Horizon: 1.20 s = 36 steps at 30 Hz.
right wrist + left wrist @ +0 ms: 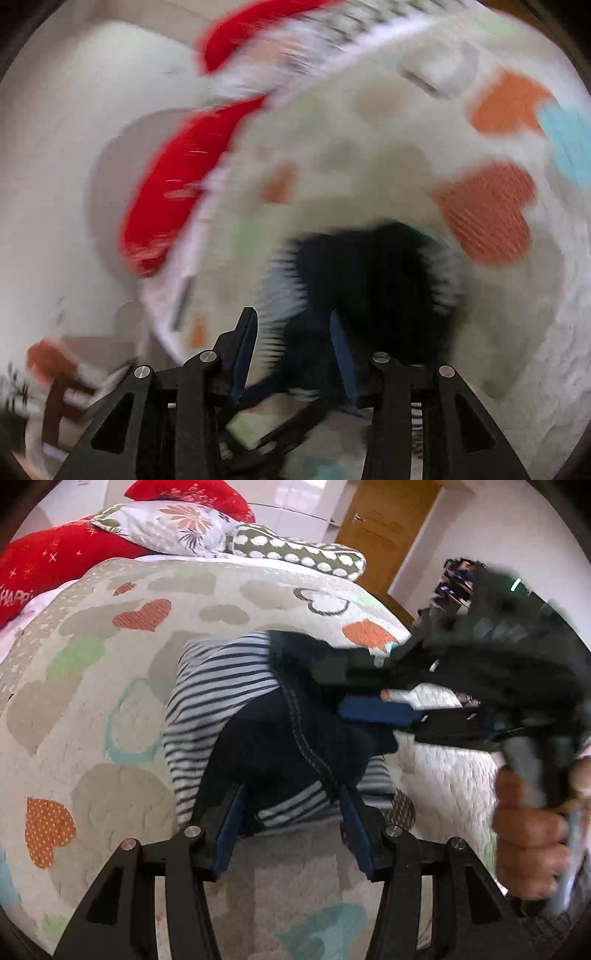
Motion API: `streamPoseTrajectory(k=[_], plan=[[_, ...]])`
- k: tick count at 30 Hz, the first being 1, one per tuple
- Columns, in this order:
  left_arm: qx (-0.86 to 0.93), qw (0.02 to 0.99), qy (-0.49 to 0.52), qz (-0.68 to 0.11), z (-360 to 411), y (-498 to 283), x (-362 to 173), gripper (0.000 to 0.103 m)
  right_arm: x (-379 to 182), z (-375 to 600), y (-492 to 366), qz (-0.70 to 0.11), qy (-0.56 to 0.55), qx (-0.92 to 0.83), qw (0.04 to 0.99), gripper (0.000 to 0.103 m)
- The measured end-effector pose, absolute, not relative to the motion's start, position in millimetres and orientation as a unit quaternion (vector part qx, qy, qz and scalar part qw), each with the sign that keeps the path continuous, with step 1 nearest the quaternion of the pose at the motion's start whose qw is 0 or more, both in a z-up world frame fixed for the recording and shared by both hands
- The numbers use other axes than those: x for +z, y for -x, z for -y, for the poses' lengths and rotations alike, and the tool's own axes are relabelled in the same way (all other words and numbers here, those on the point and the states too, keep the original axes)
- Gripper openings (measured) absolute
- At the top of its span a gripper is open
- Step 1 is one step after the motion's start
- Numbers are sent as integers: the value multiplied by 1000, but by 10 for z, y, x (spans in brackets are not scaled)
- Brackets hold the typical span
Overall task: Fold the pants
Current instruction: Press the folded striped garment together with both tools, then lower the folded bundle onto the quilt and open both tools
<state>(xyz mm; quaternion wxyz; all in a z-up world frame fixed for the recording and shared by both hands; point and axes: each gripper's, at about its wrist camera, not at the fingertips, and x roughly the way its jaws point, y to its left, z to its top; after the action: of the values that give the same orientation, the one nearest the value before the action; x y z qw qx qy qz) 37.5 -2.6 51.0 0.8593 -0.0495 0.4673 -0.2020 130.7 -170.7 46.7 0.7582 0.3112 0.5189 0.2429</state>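
Folded pants on a heart-print quilt, both grippers hovering with jaws apart.

Quilt [110, 686] spread wide over the bed, patched with orange, green and teal hearts; red cushions [55, 565] and 2 patterned pillows [166, 524] heaped at 11 o'clock, wooden door [384, 528] at 1 o'clock. Pants [280, 738] bunched dead centre, dark denim over striped lining, apparently mid-fold and needing squaring. Left gripper [291, 827] at 6 o'clock, jaws apart, straddling the near edge, nothing pinched, likely lining up a fresh grab. Right gripper [365, 698] reaching in from 3 o'clock, blurred, jaws parted over the far edge, a hand [528, 834] round its handle.
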Motion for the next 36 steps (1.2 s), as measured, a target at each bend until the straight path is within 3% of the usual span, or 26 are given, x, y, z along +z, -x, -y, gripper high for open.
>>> streamPoseTrajectory(k=[5,8,13,17,20,23,27,28,30,36], plan=[[-225,855,65,-462,-129,-283,673,52,159,2068,-1126,-497,-396,230,737,38],[-219,867,82,-440,-179,-320,782,59,332,2046,-1063,-487,-361,227,762,41],[-207,861,89,-456,-120,-441,661,60,853,1907,-1130,-425,-316,249,811,42],[-207,852,74,-475,-50,-387,577,60,619,1876,-1411,-456,-282,200,820,53],[-223,855,86,-460,-97,-367,741,60,225,1949,-1522,-512,-258,142,807,54],[-210,861,109,-451,-197,-565,900,66,297,2033,-1382,-485,-258,143,823,54],[-176,869,117,-448,-210,-998,999,66,655,2048,-1011,-424,-205,123,873,54],[-168,868,118,-452,-196,-1137,994,66,718,2041,-936,-410,-198,125,881,54],[-166,859,123,-468,-149,-1372,929,66,776,2013,-807,-396,-194,134,887,41],[-146,823,106,-539,68,-1789,489,66,492,1826,-756,-440,-177,158,866,41]])
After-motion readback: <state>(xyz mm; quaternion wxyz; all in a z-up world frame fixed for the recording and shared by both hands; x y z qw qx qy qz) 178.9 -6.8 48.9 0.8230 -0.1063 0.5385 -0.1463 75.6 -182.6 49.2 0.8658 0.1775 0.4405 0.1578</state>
